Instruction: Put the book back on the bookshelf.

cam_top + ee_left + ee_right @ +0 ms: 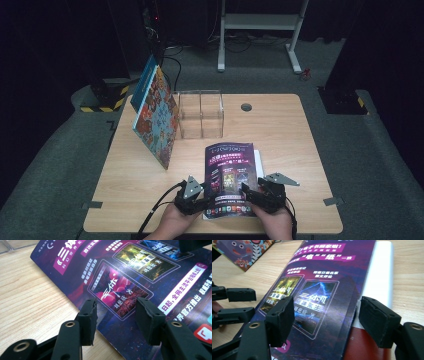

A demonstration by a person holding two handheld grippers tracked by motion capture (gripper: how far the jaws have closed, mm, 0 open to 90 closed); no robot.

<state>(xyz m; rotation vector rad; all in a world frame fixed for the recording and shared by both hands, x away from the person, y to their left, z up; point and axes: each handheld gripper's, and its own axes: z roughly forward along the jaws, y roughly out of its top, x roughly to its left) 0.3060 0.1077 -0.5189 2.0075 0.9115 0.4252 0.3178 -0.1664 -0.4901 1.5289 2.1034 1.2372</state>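
A book with a purple printed cover (231, 177) lies flat near the table's front edge; white pages (379, 272) show along its right side. My left gripper (200, 197) is at the book's front left corner. In the left gripper view it (116, 308) stands open, its jaws straddling the cover's left edge (140, 272). My right gripper (251, 195) is at the front right corner. It (327, 307) is open too, just above the cover (322, 270). The left gripper (242, 303) also shows at the left of the right gripper view.
A colourful picture book (156, 117) stands tilted against a clear acrylic box (201, 114) at the back left of the wooden table (290, 140). A grey round grommet (246, 106) sits near the table's far edge. A white metal stand (260, 22) is on the floor beyond.
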